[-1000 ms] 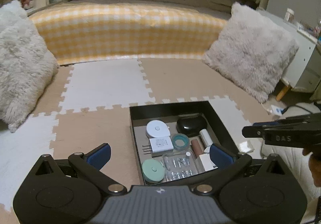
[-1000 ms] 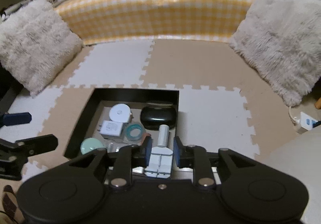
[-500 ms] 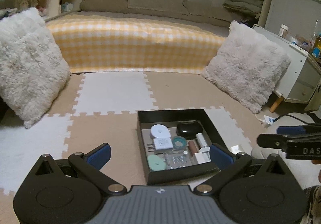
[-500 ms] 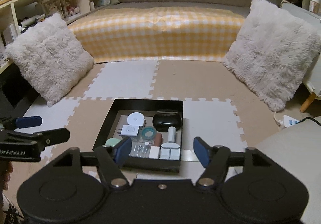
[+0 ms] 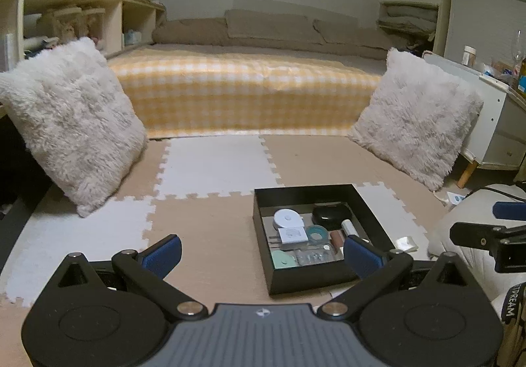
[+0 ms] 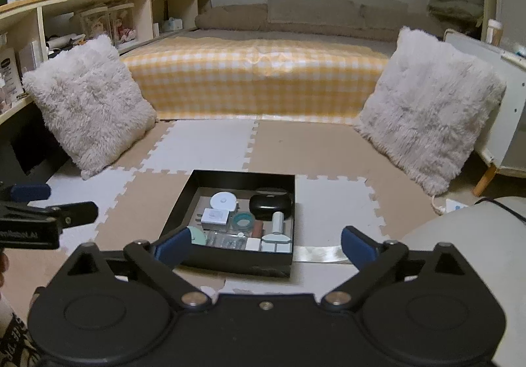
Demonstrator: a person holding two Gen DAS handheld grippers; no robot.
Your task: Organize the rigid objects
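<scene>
A bedroom floor of beige and white foam mats (image 6: pixel 315 150) runs up to a bed under a yellow checked cover (image 6: pixel 256 81), with a fluffy pillow (image 6: pixel 88 110) leaning at either side. On the mats sits a black tray (image 6: pixel 179 212) holding small things packed close: a round white disc (image 6: pixel 223 201), a black case (image 6: pixel 270 204), a teal ring (image 6: pixel 243 220). The right hand-held gripper (image 6: pixel 263 245) is opening wide with nothing between its fingers, and the left hand-held gripper (image 5: pixel 261 253) hangs spread and empty too.

Two wrist views angled down, sharing the black tray (image 5: pixel 368 202)
</scene>
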